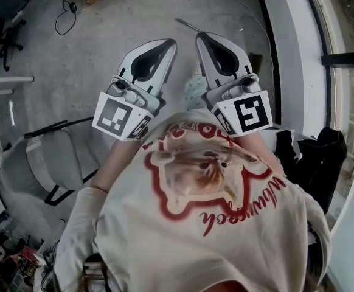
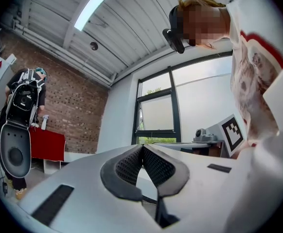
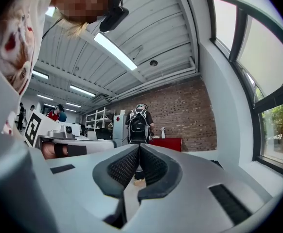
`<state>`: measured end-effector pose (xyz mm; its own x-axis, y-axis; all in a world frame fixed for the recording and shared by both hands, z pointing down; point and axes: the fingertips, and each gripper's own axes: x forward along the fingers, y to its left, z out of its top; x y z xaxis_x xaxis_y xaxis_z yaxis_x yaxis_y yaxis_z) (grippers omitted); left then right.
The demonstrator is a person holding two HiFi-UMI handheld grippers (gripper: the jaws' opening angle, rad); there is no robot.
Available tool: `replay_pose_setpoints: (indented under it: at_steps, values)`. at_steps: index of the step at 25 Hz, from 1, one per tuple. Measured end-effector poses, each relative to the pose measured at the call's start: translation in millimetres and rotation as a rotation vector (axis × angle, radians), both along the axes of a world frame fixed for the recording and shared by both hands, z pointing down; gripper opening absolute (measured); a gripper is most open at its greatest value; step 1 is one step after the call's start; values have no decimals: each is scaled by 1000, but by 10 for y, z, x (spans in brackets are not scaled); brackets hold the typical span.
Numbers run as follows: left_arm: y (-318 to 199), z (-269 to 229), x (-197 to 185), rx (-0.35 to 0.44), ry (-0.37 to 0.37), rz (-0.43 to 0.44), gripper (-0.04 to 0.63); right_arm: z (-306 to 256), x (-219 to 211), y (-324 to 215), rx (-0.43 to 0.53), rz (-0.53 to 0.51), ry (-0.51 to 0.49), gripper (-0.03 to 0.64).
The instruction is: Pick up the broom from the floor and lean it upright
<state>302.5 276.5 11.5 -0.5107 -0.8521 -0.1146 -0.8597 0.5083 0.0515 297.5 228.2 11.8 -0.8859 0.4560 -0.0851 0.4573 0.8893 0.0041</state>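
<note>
In the head view both grippers are held level in front of my chest, side by side, pointing away over the grey floor. The left gripper (image 1: pixel 172 42) is shut with nothing between its pads, and its jaws meet at the tip in the left gripper view (image 2: pixel 142 146). The right gripper (image 1: pixel 199 36) is also shut and empty, with its pads touching in the right gripper view (image 3: pixel 139 146). A thin grey rod (image 1: pixel 187 24) lies on the floor just beyond the tips; I cannot tell whether it is the broom's handle. A pale teal thing (image 1: pixel 194 91) shows on the floor between the grippers.
A grey chair (image 1: pixel 50 162) stands at the left, and a black cable (image 1: pixel 64 17) lies on the floor beyond it. A white sill and window frame (image 1: pixel 298 53) run along the right, with a black bundle (image 1: pixel 323 157) below. A person with a backpack (image 3: pixel 138 123) stands ahead by a red cabinet (image 2: pixel 46 147).
</note>
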Motion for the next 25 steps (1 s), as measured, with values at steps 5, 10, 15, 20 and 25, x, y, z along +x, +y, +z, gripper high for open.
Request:
replay_pose_setpoints:
  at_steps: [5, 10, 15, 20, 25]
  values:
    - [-441, -158, -1014, -18, -40, -18, 21, -162, -1039, -388, 41, -27, -14, 26]
    - [-1043, -173, -2071, 19, 8, 8, 21, -202, -2109, -963, 58, -28, 7, 26]
    - [-1512, -156, -2963, 10, 20, -4, 21, -89, -2952, -1453, 90, -20, 43, 25]
    - [-1662, -53, -3625, -11, 47, -50, 21, 52, -3576, -1685, 49, -12, 93, 26]
    - [-1635, 161, -4169, -23, 67, -93, 21, 315, -4090, -1727, 26, -10, 132, 26]
